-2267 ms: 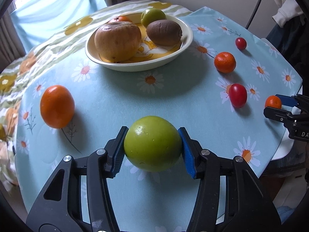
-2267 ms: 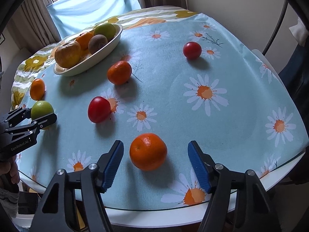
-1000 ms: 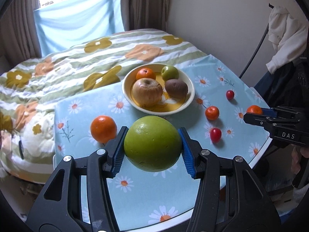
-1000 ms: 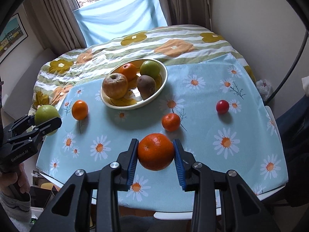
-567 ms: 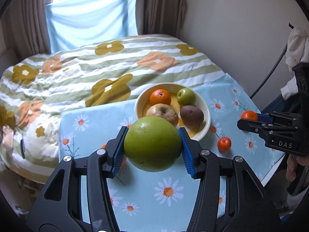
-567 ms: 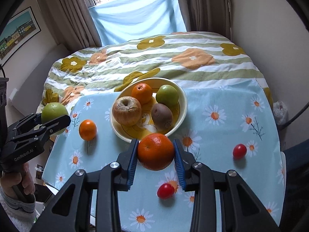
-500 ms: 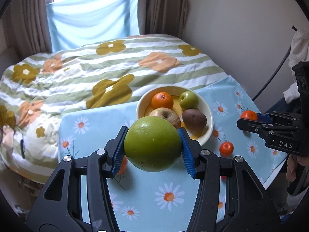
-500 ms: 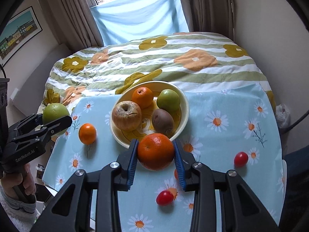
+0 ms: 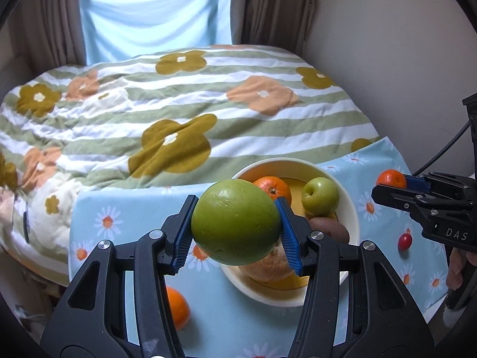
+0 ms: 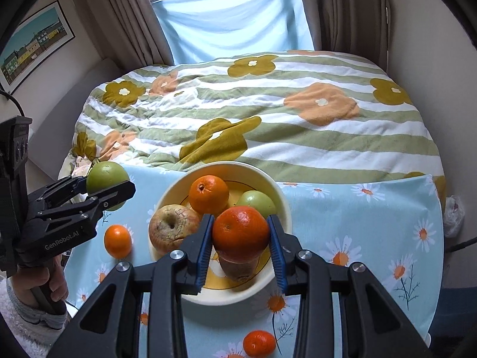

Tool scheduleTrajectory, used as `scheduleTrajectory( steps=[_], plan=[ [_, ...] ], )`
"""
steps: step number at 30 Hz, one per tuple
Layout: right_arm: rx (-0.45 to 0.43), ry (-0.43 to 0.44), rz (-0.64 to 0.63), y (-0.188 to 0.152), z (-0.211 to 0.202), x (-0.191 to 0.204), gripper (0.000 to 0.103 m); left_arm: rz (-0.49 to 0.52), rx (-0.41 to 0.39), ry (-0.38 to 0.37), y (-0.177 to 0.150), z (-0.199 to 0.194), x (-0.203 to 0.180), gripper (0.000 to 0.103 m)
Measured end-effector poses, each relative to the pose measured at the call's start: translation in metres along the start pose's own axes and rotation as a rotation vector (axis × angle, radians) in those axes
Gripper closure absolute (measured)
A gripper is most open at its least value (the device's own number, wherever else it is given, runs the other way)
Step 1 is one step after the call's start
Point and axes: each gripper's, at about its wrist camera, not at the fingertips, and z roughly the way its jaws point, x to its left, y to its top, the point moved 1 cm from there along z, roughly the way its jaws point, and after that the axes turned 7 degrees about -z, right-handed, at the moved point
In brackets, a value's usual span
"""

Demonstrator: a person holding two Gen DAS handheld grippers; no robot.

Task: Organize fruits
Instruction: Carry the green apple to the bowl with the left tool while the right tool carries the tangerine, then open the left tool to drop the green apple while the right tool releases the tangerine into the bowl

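Note:
My left gripper (image 9: 235,229) is shut on a large green apple (image 9: 235,222), held in the air over the near left rim of the cream fruit bowl (image 9: 353,223). My right gripper (image 10: 241,240) is shut on an orange (image 10: 240,229), hanging above the bowl (image 10: 281,200). The bowl holds an orange (image 10: 208,194), a small green apple (image 10: 258,201), a wrinkled apple (image 10: 173,228) and a kiwi (image 10: 238,267). In the right wrist view the left gripper (image 10: 98,189) with its green apple (image 10: 105,177) sits left of the bowl.
The blue daisy tablecloth (image 10: 372,229) carries loose fruit: an orange (image 10: 117,240) left of the bowl, another orange (image 10: 258,343) at the front, and a red cherry tomato (image 9: 405,241) on the right. A striped flowered blanket (image 10: 253,113) lies behind the table. A person's hand (image 10: 44,286) grips the left handle.
Both grippers have travelled toward the bowl with their fruit still held. The bowl now sits directly under the right gripper's orange and beside the left gripper's apple.

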Motion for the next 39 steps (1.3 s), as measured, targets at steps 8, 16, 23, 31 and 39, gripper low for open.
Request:
scheduleTrajectory(
  steps=[8, 16, 23, 31, 39],
  plan=[
    [0.022, 0.025, -0.006, 0.014, 0.022, -0.017, 0.070, -0.007, 0.050, 0.020, 0.008, 0.044, 0.001, 0.046],
    [0.039, 0.038, 0.004, 0.018, 0.039, -0.029, 0.070, -0.010, 0.090, 0.026, 0.010, 0.076, 0.004, 0.046],
    [0.047, 0.050, 0.012, 0.020, 0.046, -0.035, 0.070, -0.020, 0.086, -0.016, 0.011, 0.073, 0.003, 0.044],
    [0.038, 0.065, -0.010, 0.028, 0.047, -0.030, 0.070, -0.029, 0.040, -0.006, 0.013, 0.051, 0.002, 0.007],
    [0.029, 0.097, -0.047, 0.036, 0.046, -0.022, 0.070, -0.045, 0.035, 0.048, 0.006, 0.024, 0.013, 0.005]
  ],
)
